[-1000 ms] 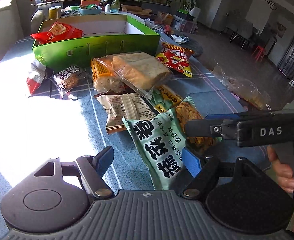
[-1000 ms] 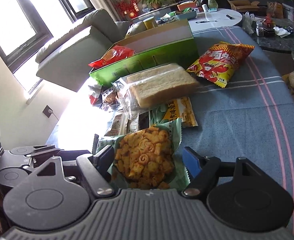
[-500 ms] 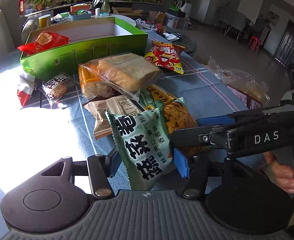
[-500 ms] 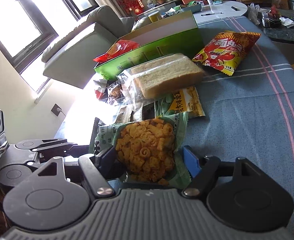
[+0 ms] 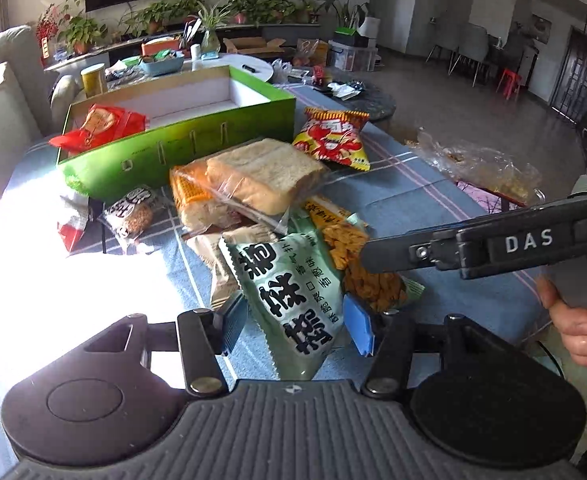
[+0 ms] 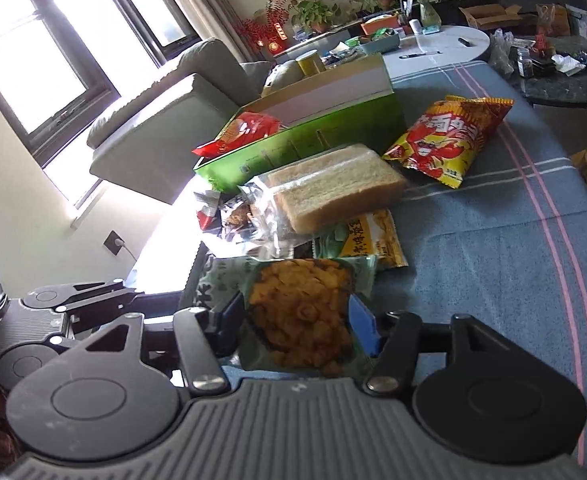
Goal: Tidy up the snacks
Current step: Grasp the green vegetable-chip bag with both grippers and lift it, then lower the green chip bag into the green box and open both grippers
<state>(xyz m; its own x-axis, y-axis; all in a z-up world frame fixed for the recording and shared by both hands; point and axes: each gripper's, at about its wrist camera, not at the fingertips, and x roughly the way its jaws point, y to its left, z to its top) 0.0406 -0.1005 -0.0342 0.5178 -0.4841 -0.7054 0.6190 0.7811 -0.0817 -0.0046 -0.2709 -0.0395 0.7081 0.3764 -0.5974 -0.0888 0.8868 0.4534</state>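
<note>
A green snack bag [image 5: 289, 280] with black characters and a window of orange crisps lies at the near end of a pile on the blue cloth. My left gripper [image 5: 295, 324] has the printed end between its blue pads, jaws closing and pressing its sides. My right gripper [image 6: 297, 320] straddles the window end [image 6: 301, 304], jaws closing too, pads against the bag's edges. In the left wrist view one right finger [image 5: 397, 250] reaches in over the crisps. A green box [image 5: 181, 148] stands open behind the pile with a red bag [image 5: 101, 124] in its left end.
Bagged sliced bread [image 5: 261, 172], a yellow and red crisp bag [image 5: 333, 140] and several small packets lie between the held bag and the box. A person's hand [image 5: 577, 328] grips the right tool. A clear plastic bag [image 5: 477, 164] sits at the table's right edge, a sofa [image 6: 153, 120] to the left.
The left jaws have narrowed from wide apart onto the green bag, whose near end has risen and crumpled. The right jaws have drawn in against the window end.
</note>
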